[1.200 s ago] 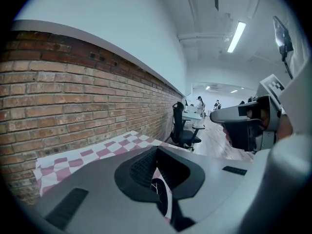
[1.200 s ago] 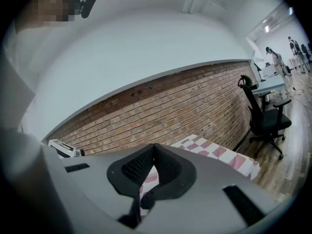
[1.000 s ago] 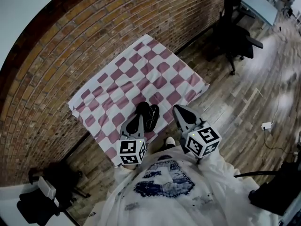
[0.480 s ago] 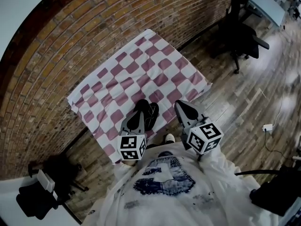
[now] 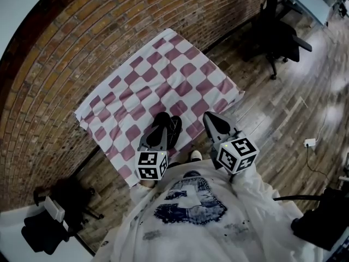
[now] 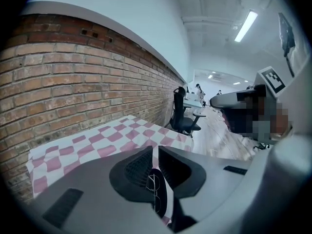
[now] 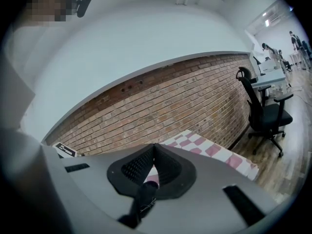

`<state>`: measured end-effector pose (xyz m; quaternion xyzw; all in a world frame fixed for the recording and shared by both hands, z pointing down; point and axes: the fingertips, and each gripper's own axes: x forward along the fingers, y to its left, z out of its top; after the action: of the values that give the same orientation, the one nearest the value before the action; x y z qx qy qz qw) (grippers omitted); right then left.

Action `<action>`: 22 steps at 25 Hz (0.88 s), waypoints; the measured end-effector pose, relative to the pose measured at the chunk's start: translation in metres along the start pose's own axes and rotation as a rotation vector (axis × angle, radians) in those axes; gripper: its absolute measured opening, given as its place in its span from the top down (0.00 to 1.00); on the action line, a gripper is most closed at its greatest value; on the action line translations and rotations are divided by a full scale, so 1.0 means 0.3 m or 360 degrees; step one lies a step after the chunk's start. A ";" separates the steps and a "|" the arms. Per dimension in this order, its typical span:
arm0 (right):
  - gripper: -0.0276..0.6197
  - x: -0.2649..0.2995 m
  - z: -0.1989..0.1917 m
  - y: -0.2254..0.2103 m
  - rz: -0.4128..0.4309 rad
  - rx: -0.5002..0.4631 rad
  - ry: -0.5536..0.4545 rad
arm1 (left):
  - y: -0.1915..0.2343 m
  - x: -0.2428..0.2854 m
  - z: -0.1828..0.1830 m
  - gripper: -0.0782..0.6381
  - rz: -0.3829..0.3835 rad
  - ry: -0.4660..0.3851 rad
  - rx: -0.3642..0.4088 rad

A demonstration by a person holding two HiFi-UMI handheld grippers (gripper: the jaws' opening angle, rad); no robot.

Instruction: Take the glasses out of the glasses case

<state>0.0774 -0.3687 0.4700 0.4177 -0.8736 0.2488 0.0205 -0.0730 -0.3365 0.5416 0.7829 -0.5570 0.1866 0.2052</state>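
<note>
A black glasses case (image 5: 174,131) lies near the front edge of the table with the pink-and-white checked cloth (image 5: 163,75). My left gripper (image 5: 159,127) hovers at the case's left side, and I cannot tell whether they touch. In the left gripper view its jaws (image 6: 155,152) have just been opening. They stand a thin slit apart, with only cloth (image 6: 122,135) showing between the pads. My right gripper (image 5: 208,118) hangs to the right of the case, apart from it. Its jaws (image 7: 154,147) meet at the tips on nothing. I see no glasses.
A brick wall (image 5: 82,31) runs behind the table. A black office chair (image 5: 275,34) stands on the wooden floor at the right, and a white plug (image 5: 309,143) lies further right. Dark equipment (image 5: 49,222) sits at the lower left.
Both grippers have drifted a little forward and down toward the table's front edge. The case stays in its place on the cloth.
</note>
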 end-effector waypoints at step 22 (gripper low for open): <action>0.94 0.011 -0.019 -0.045 -0.0027 0.0011 0.0053 | 0.025 0.161 -0.243 0.61 -0.0131 0.0417 0.0014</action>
<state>0.0843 -0.3757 0.4815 0.4211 -0.8687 0.2584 0.0357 -0.0699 -0.3385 0.6293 0.7749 -0.4919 0.2812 0.2802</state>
